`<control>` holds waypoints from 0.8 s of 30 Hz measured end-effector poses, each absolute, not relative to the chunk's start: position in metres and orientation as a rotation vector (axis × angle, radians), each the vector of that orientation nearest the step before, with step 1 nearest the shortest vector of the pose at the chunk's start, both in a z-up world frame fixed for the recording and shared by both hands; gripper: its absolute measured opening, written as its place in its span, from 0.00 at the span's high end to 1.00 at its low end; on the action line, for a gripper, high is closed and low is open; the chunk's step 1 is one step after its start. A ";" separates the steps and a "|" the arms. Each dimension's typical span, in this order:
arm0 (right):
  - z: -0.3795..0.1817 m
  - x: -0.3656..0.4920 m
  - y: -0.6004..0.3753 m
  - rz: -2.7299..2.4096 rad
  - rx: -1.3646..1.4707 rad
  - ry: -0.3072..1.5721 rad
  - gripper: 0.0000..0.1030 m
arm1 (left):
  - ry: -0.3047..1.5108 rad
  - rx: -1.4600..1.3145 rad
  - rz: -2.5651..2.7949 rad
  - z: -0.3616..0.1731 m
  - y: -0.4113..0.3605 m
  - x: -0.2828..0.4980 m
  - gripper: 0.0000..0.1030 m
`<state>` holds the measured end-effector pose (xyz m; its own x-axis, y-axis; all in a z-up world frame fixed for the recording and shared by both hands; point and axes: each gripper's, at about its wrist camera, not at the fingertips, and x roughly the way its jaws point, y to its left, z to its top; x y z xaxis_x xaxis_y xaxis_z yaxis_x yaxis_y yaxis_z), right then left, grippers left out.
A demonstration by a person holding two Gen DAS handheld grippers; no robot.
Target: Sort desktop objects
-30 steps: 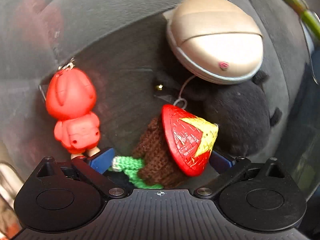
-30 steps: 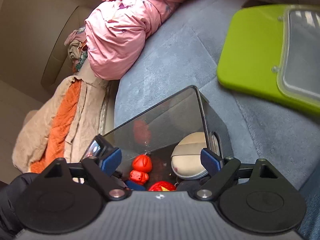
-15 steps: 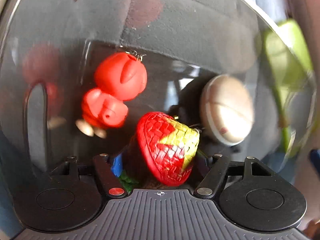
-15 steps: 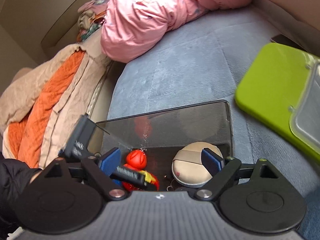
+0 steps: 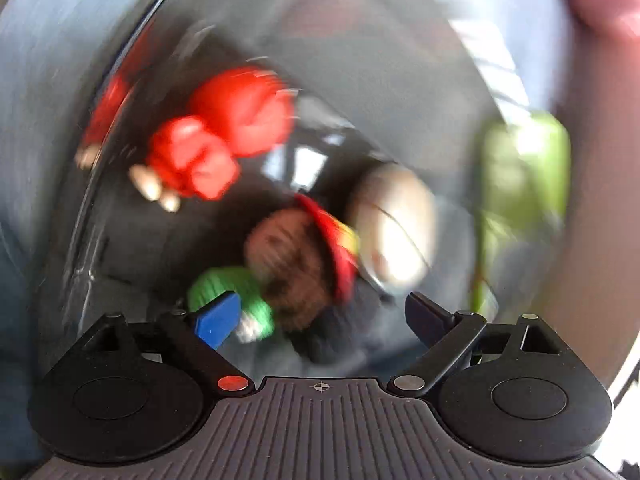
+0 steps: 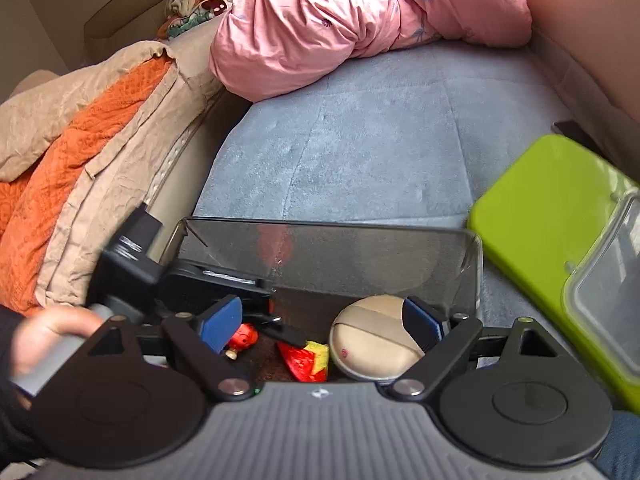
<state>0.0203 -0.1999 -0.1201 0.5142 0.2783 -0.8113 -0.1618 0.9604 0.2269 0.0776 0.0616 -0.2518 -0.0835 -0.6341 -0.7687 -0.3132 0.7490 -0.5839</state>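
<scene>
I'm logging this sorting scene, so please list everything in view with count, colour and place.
Clear smoked plastic bin: one, dark, on the grey-blue cushion.
Red rubber figure keychain: one, red, in bin.
Knitted doll with red-and-yellow woven hat: one, brown and green, in bin.
Round beige zip case: one, beige, in bin.
Lime-green lidded box: one, right of bin.
Pink quilt: one, behind.
Tan-and-orange cloth: one pile, left.
Grey-blue cushion: one, underneath.
Left gripper: open, over bin.
Right gripper: open, empty.
Left hand: on the left gripper's handle.
</scene>
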 end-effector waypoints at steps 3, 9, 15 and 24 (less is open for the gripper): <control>-0.113 0.026 -0.203 0.281 0.124 1.046 0.14 | 1.529 -0.696 -0.415 -0.209 0.078 0.068 0.04; -0.156 0.052 -0.175 0.313 0.009 1.365 0.24 | 1.290 -0.572 -0.324 -0.151 0.096 0.063 0.02; -0.232 0.062 -0.135 0.292 -0.203 1.614 0.27 | 1.243 -0.622 -0.310 -0.148 0.118 0.051 0.01; -0.250 0.046 -0.126 0.373 -0.601 1.607 0.33 | 1.238 -0.661 -0.355 -0.157 0.124 0.049 0.00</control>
<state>0.0463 -0.1258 -0.2496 -0.0454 -0.1619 -0.9858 -0.5795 0.8080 -0.1061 0.0495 0.1244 -0.1571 0.3054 -0.5857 -0.7508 -0.0994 0.7645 -0.6369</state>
